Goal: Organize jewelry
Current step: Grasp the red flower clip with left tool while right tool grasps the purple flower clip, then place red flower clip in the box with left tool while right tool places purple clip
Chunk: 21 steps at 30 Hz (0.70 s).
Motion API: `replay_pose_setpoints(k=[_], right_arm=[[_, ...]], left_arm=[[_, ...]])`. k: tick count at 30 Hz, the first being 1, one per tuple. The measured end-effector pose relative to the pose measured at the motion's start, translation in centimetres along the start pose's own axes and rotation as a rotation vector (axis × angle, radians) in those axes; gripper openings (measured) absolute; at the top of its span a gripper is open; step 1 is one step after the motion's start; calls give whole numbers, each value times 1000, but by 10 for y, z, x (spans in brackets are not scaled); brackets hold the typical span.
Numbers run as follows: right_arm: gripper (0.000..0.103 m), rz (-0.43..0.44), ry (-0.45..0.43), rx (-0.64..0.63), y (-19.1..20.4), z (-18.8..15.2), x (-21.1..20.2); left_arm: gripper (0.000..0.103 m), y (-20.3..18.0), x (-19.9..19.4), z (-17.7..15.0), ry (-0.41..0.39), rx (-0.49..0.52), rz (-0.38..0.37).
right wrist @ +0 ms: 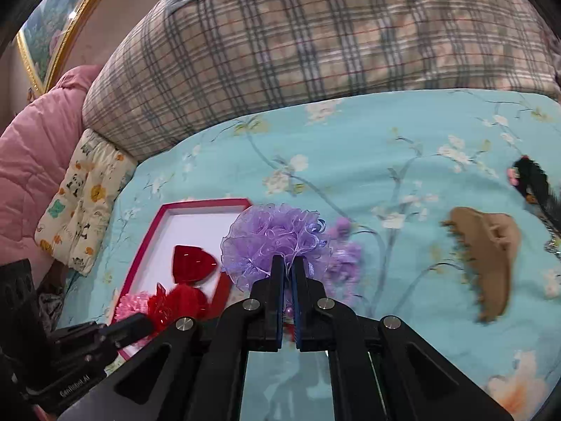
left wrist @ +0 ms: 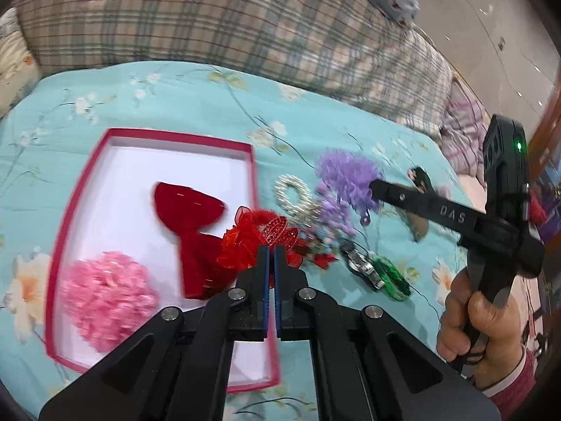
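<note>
Left gripper [left wrist: 271, 258] jaws pinch the red organza flower [left wrist: 242, 245], right gripper [right wrist: 288, 266] jaws the purple one [right wrist: 273, 235], evidently bound for the red-rimmed box [left wrist: 84, 189] at nine o'clock.

Tan claw clip [right wrist: 485, 261]: we see it motion-blurred.
Black hair clip [right wrist: 534, 189]: cut off at the right edge.
Red box [left wrist: 87, 182]: our left gripper [left wrist: 271, 258] hides its near corner.
</note>
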State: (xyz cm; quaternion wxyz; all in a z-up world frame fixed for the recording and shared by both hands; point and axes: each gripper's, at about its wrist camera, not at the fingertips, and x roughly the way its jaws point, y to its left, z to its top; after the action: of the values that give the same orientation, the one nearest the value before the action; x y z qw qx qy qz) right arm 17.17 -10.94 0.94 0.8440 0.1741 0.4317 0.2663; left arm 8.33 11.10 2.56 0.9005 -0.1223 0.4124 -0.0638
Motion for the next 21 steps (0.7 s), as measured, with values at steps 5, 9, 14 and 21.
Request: replay_pose_setpoints(k=[5,9,14,21], right_arm=[[3,30,17,-22,24,3,16],[3,50,28,-31,39,5,26],[3,82,46,-43,55,6,39],[3,95,80,-52,78,9,73]], left_arm=[[1,26,-10,5,-27,-39,25],[1,44,-14,9,-40,-63,39],[1,68,-16,15,-57,-104,60],[1,104,-5,27,-57,-158,74]])
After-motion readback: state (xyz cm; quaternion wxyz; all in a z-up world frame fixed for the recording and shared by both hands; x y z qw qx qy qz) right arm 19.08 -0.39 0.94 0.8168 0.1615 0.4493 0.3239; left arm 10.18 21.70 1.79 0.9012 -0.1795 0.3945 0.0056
